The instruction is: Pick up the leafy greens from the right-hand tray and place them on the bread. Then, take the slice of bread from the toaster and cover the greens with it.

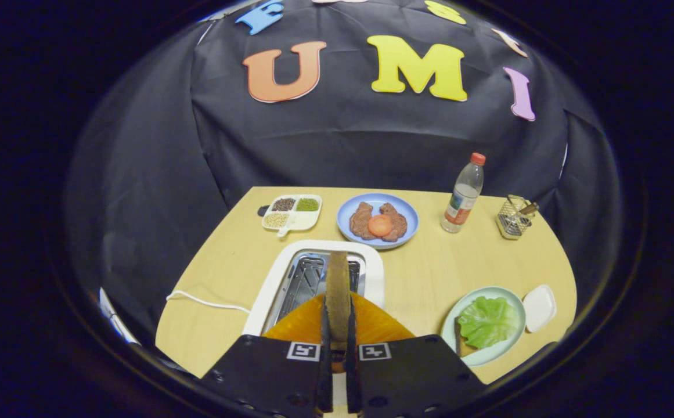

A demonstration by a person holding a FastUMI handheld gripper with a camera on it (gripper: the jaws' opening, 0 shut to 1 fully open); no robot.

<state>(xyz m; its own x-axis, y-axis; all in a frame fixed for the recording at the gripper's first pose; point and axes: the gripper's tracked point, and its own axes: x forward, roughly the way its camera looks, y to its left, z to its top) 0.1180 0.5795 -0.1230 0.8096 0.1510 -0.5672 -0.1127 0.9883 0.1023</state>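
Green leaf (487,321) on plate (514,342), gripper (337,325) clamping bread (337,290)

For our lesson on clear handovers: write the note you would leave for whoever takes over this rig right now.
Claw: shut on the bread slice, which it holds edge-on, upright, above the toaster slot.
Leafy greens lie on the pale green plate, to the right of the fingers, with what looks like bread under their near edge.
Done: greens placed; slice gripped.
Left: carry the slice right, lay it flat over the greens, release.
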